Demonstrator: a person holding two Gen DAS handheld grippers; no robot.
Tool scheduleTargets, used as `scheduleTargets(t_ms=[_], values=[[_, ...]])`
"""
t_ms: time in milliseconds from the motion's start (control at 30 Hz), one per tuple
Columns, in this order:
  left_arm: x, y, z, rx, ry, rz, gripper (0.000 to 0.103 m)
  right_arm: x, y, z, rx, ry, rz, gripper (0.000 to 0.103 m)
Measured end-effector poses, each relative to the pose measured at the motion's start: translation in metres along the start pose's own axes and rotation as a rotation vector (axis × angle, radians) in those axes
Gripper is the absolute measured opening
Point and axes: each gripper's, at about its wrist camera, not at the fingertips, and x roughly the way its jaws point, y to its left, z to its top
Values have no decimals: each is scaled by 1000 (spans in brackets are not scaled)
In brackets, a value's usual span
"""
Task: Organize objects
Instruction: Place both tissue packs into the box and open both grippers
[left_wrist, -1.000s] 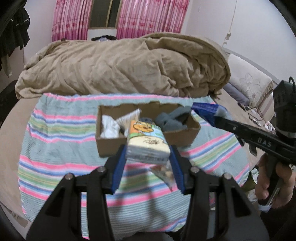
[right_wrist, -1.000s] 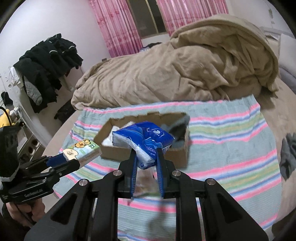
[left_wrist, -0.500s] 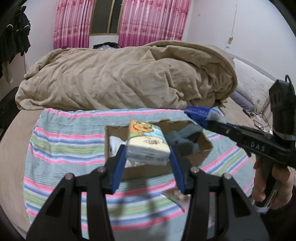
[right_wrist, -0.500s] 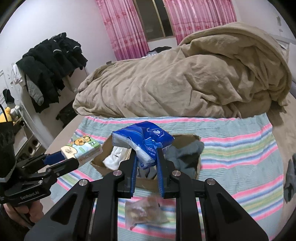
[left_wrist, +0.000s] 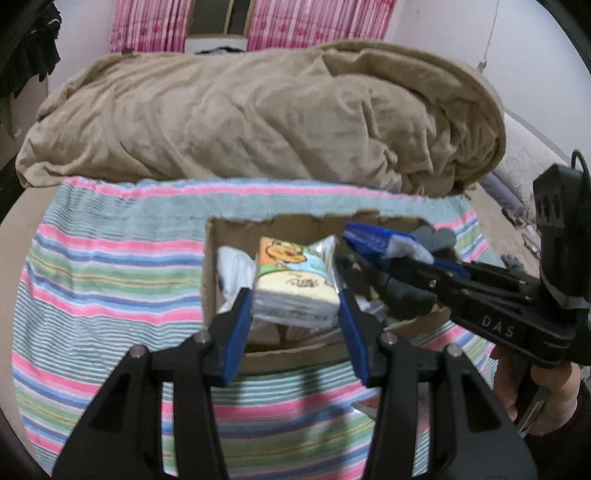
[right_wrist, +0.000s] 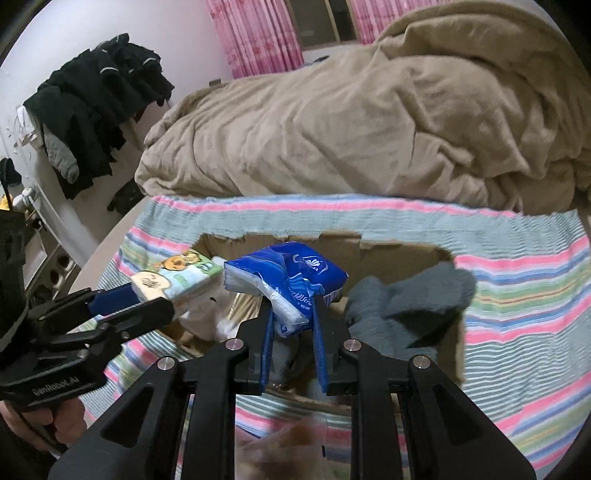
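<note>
Cardboard box (left_wrist: 295, 354) sits on the striped blanket (left_wrist: 110, 266) on the bed, with grey socks (right_wrist: 410, 299) already inside. Left hand-held gripper (left_wrist: 295, 306) is clamped on a tissue pack with a cartoon print (left_wrist: 291, 284), right hand-held gripper (right_wrist: 291, 314) is squeezed tight on a blue tissue pack (right_wrist: 288, 273). Both packs hang right over the open box, side by side.

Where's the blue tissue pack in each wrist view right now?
Left wrist: blue tissue pack right of centre, in the right gripper.
Right wrist: centre, clamped between that gripper's fingers.
Shared landmark: cardboard box beneath it.
</note>
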Motion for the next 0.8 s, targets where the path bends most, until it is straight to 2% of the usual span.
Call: scheduleTargets(t_ms=[267, 333, 400, 500, 567, 633, 800], values=[[28, 3, -5, -3, 66, 39, 48, 25, -12, -13, 17, 63, -31, 23], [29, 3, -7, 6, 73, 49, 49, 26, -12, -14, 18, 68, -27, 28], [27, 1, -8, 13, 76, 58, 50, 24, -10, -15, 9, 70, -18, 45], [15, 2, -9, 8, 59, 83, 64, 18, -6, -17, 3, 63, -17, 58], [8, 3, -10, 3, 47, 78, 69, 13, -3, -18, -3, 55, -26, 61], [0, 2, -12, 7, 42, 83, 69, 6, -1, -18, 0, 45, -20, 64], [-23, -1, -15, 5, 18, 82, 69, -13, 5, -19, 3, 24, -34, 65]])
